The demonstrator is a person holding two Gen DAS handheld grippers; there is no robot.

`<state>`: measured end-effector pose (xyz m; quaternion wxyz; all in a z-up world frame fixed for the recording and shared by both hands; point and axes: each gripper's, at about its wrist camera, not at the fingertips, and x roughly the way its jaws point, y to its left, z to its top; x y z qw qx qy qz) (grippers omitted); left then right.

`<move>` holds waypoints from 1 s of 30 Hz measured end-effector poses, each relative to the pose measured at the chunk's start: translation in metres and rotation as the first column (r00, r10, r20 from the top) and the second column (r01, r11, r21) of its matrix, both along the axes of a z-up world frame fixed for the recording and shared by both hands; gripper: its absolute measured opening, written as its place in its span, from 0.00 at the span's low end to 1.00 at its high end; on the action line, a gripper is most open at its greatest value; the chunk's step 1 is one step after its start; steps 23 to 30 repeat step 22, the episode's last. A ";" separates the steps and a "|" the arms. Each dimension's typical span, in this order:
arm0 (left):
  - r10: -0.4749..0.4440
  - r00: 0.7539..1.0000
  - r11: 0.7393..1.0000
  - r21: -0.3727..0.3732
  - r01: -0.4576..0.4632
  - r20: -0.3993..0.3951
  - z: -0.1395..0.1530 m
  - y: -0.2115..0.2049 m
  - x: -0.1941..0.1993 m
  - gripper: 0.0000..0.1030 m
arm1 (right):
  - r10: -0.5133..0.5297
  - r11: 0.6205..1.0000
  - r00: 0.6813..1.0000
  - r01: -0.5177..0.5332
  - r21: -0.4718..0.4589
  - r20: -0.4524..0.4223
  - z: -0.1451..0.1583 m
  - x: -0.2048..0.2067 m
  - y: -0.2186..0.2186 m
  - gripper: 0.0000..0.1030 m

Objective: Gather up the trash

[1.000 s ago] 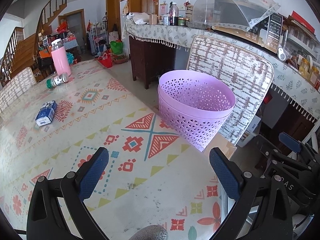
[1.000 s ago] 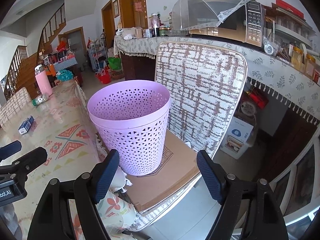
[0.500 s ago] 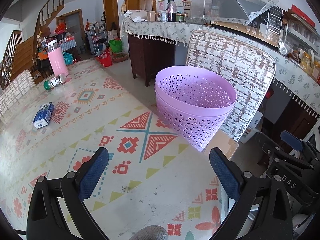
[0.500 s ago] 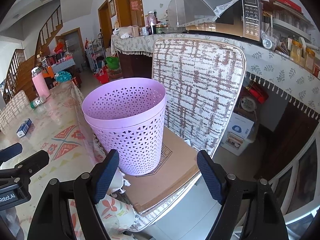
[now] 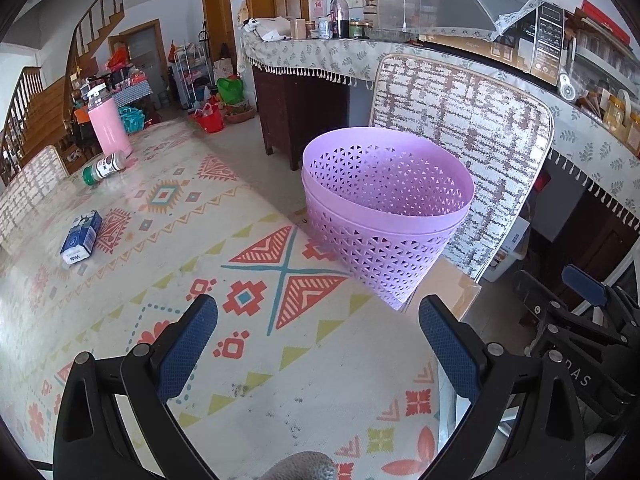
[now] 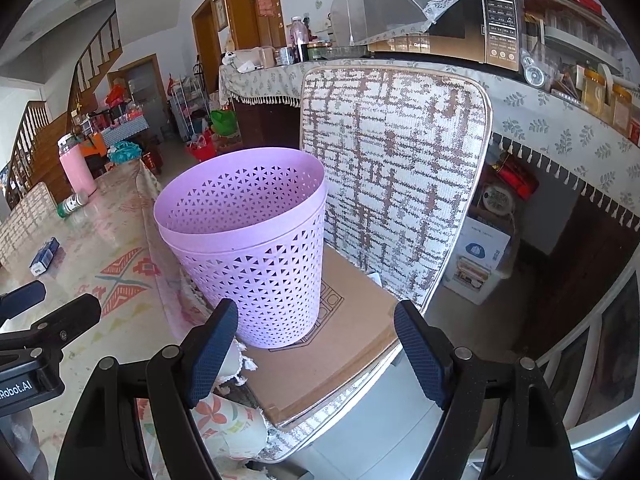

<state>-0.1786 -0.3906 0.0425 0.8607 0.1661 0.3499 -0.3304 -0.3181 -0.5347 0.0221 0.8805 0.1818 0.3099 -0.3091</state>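
Trash still scattered on the patterned table (image 5: 132, 304): blue carton (image 5: 81, 237) lying flat toward the far left, small green-capped bottle (image 5: 105, 167) tipped on its side farther off, just beside an upright pink flask (image 5: 109, 128) (flask likely no trash at all). Lilac basket (image 6: 248, 248) waiting empty, so far as its inside shows, on a cardboard sheet (image 6: 344, 344) laid over the seat of a woven-backed chair (image 6: 396, 184), hard against the table's edge. Left gripper (image 5: 318, 322) hovering over the tabletop, jaws spread wide, nothing between them. Right gripper (image 6: 316, 344) likewise spread and empty, pointed at the basket's foot. Collecting apparently not yet begun. Best approach, judged from this layout: left gripper out to the carton first, jaws lined across its narrow sides, low and square to the table. Bottle liable to roll if nudged, so better pinched across the body than at the cap. Basket light and perforated, likely to tip if bumped at the rim.
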 end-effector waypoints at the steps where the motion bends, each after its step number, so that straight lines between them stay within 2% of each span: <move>1: 0.000 1.000 1.000 0.001 0.000 0.002 0.000 -0.001 0.000 0.97 | -0.001 1.000 1.000 0.001 0.001 0.000 0.000 0.000 0.000 0.82; 17: -0.038 0.999 0.999 -0.006 0.039 0.020 0.007 -0.017 -0.007 0.97 | -0.021 1.000 1.000 0.021 0.009 0.006 0.002 -0.007 -0.006 0.82; 30: -0.043 0.999 0.999 -0.025 0.043 0.004 0.012 -0.010 -0.008 0.97 | -0.030 1.000 0.999 0.030 -0.009 0.012 0.011 -0.011 0.000 0.82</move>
